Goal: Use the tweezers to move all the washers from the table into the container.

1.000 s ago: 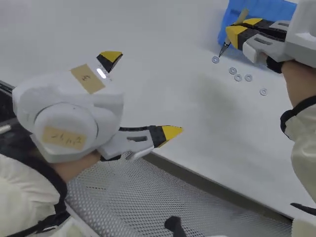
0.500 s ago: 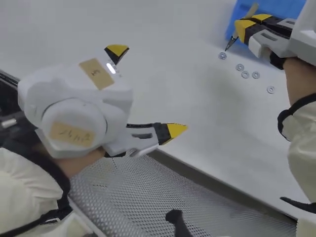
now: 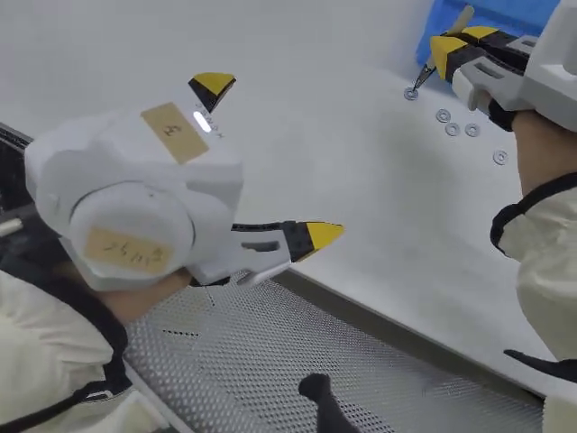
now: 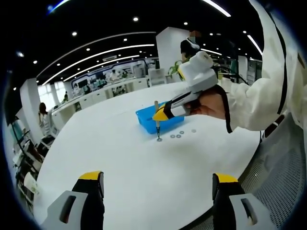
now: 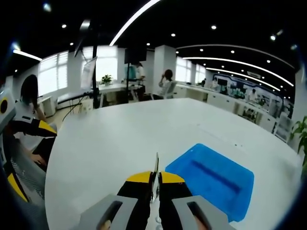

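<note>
The tip of the tweezers [image 3: 420, 79] has closed on the nearest washer [image 3: 411, 94] – a second ago there was a clearer gap between them, now the tip hangs just above and beside it. My headset has swung a little as well, so most of the shift in the head view is the camera's, not the things'. The left gripper [image 3: 269, 161] has kept its place over the near edge of the desk [image 3: 343, 180].

The fingers of the right gripper [image 3: 460, 41] are clenched on the tweezers, which stick out ahead between them and point down at the desk in the left gripper view. The left gripper's fingers are spread wide and hold nothing.

I count five washers on the desk, the nearest set apart from the other four [image 3: 453, 129], all just in front of the blue container [image 3: 505, 16]. I judge this to be the reach for the first pick – nothing is lifted yet.

Next I need to lower the tip onto that washer, pinch its thin edge, lift it and carry it over the container's wall. A flat washer may well slip on this smooth desk.
</note>
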A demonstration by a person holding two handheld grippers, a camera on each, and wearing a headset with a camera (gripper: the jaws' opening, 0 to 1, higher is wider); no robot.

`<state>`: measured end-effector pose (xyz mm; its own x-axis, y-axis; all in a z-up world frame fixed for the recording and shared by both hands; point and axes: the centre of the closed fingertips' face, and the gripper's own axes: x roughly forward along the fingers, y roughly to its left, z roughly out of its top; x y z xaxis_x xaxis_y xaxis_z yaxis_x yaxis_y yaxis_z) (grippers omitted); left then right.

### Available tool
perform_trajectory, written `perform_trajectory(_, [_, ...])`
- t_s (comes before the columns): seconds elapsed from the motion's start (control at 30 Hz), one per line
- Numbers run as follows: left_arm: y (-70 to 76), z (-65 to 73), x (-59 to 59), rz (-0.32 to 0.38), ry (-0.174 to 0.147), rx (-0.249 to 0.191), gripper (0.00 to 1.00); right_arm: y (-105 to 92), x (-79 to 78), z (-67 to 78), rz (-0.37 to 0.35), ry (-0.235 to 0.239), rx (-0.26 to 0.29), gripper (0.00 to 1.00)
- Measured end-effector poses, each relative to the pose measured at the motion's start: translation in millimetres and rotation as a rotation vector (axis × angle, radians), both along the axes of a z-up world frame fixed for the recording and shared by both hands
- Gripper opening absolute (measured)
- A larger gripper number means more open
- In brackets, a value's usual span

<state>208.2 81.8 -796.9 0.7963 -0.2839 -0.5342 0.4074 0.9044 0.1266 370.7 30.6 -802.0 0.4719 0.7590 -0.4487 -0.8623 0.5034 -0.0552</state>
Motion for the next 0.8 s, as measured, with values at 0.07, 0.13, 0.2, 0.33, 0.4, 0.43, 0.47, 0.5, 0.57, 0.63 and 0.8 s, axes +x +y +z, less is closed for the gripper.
perform_trajectory(0.07, [0.0, -0.2, 0.0, 0.001, 0.001, 0.0, 0.96, 0.1, -1.2, -0.1, 0.002, 0.001, 0.001, 0.01])
perform_trajectory(0.13, [-0.2, -0.7, -0.1, -0.002, 0.003, 0.003, 0.95, 0.0, -2.6, -0.1, 0.004, -0.002, -0.002, 0.01])
perform_trajectory(0.2, [-0.3, -1.7, -0.7, -0.005, 0.008, 0.013, 0.95, -1.0, -3.2, 0.0, -0.003, 0.0, 0.001, 0.01])
perform_trajectory(0.33, [0.3, -3.0, -0.8, -0.006, 0.011, 0.025, 0.95, -2.7, -4.0, 0.2, -0.014, 0.001, 0.007, 0.01])
perform_trajectory(0.4, [0.0, -4.4, -1.4, -0.009, 0.018, 0.032, 0.95, -4.5, -2.5, -0.1, -0.021, 0.009, 0.012, 0.01])
perform_trajectory(0.43, [0.1, -5.0, -1.7, -0.011, 0.021, 0.036, 0.95, -5.0, -2.0, -0.2, -0.022, 0.009, 0.012, 0.01])
perform_trajectory(0.47, [0.0, -5.0, -1.8, -0.013, 0.02, 0.039, 0.95, -5.4, -1.5, -0.3, -0.025, 0.011, 0.012, 0.01])
perform_trajectory(0.5, [0.0, -5.1, -2.0, -0.014, 0.021, 0.04, 0.95, -5.8, -1.1, -0.2, -0.028, 0.015, 0.016, 0.01])
perform_trajectory(0.57, [0.8, -4.7, -2.0, -0.013, 0.02, 0.042, 0.95, -5.8, -1.1, -0.3, -0.034, 0.029, 0.025, 0.01])
perform_trajectory(0.63, [1.3, -4.8, -2.3, -0.011, 0.023, 0.044, 0.94, -7.1, 0.5, -1.0, -0.032, 0.026, 0.023, 0.01])
perform_trajectory(0.8, [1.2, -4.9, -2.6, -0.012, 0.022, 0.051, 0.94, -6.4, 1.4, -1.7, -0.033, 0.028, 0.009, 0.02])
